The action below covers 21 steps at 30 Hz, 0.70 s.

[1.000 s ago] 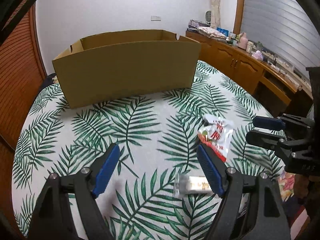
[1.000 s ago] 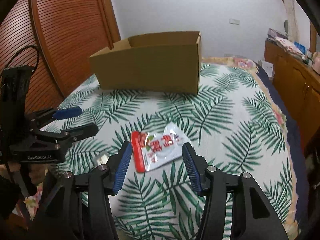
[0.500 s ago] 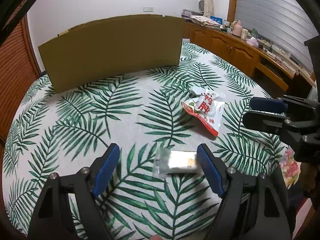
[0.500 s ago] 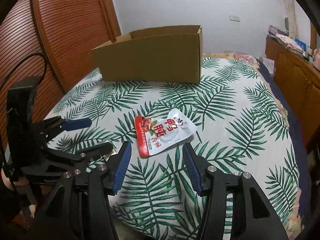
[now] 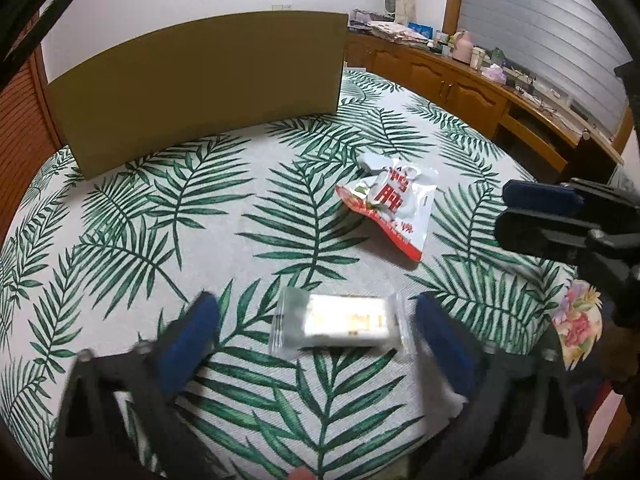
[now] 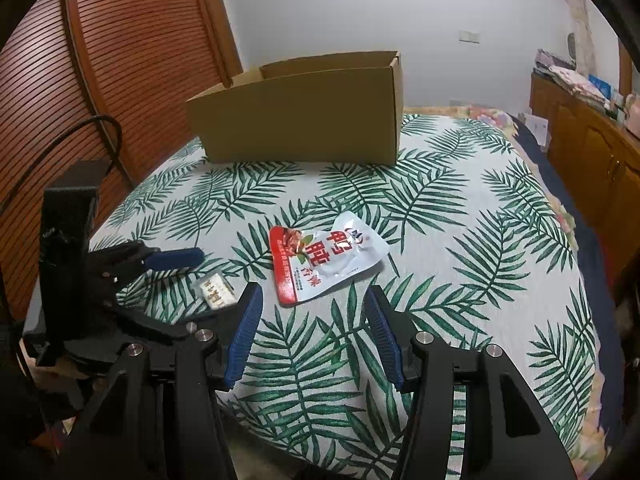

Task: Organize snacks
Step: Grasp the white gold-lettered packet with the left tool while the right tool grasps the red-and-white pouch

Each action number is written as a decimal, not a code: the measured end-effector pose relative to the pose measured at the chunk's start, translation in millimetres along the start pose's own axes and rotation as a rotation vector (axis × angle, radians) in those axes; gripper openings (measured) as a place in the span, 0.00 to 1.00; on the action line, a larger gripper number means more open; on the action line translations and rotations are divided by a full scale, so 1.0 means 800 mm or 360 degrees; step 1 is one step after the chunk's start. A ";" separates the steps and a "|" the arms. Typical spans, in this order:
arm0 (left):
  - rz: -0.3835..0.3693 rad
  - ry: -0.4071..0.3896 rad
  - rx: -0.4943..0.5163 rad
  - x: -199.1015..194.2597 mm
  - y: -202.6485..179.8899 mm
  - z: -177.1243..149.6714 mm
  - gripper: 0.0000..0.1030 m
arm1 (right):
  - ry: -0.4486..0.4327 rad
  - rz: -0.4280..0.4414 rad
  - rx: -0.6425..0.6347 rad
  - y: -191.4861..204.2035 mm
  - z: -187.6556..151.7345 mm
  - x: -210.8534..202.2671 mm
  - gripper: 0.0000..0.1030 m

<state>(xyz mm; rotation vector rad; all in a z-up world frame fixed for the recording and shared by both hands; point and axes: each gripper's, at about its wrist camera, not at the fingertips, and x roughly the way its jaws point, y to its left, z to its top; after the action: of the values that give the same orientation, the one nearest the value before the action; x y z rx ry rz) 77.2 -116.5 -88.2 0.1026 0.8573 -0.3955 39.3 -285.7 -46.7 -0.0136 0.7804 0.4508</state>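
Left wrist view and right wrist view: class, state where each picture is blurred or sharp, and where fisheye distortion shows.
Left wrist view: the left gripper, jaws just opened wide, is motion-smeared, and the small clear-wrapped snack is soft; the cardboard box edge bows. Right wrist view: the right gripper and red-and-white pouch are sharp, with dark rounded corners.

Open cloth (image 5: 248, 200) lies between the pouch (image 5: 394, 204) and the box (image 5: 200, 92), which blocks the far side

White wall (image 6: 360, 8); slatted wooden doors (image 6: 132, 60) left; wooden cabinets (image 5: 460, 84) right; leaf-print bedspread (image 6: 460, 240).
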 end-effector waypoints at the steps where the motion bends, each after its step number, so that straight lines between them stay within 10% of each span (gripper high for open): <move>1: 0.0018 -0.0011 0.0016 0.001 -0.001 -0.001 0.99 | 0.0001 -0.0002 -0.0001 0.000 0.000 0.001 0.53; 13: 0.0054 -0.0040 0.0036 -0.001 0.002 -0.006 0.97 | 0.0037 -0.0030 0.0013 -0.004 -0.007 0.017 0.53; 21: 0.0076 -0.0115 -0.0053 -0.016 0.017 -0.012 0.55 | 0.0063 -0.0050 0.0043 -0.012 -0.006 0.039 0.60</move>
<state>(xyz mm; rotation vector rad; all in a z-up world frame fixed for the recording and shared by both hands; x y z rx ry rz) 68.2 -97.8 -85.5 0.0773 0.7888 -0.3383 59.2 -283.6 -72.4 -0.0094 0.8241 0.4111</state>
